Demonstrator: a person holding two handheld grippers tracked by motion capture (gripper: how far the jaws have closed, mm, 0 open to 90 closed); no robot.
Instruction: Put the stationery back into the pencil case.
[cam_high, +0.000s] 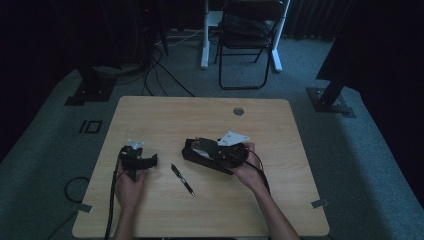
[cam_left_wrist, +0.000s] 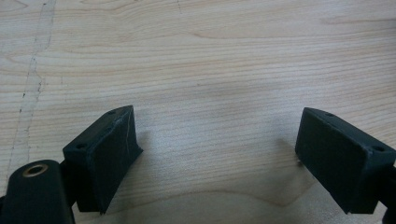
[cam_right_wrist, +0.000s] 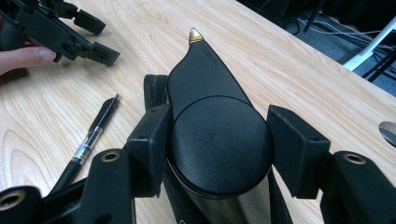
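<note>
My right tongs (cam_right_wrist: 215, 154) are clamped round a black case with a round end and gold tip (cam_right_wrist: 210, 121), sitting just right of the desk (cam_high: 165, 112) centre. Left tongs (cam_left_wrist: 215, 158) are spread wide with nothing between them, over bare wood at about 9 o'clock from the case. A black pen (cam_high: 182, 179) lies at its 7 o'clock, between both tongs.

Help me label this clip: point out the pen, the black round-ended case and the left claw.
pen (cam_high: 182, 179), high view, middle of its barrel.
black round-ended case (cam_right_wrist: 219, 144), right gripper view, its round end cap.
left claw (cam_left_wrist: 212, 154), left gripper view, midway between its fingertips.
</note>
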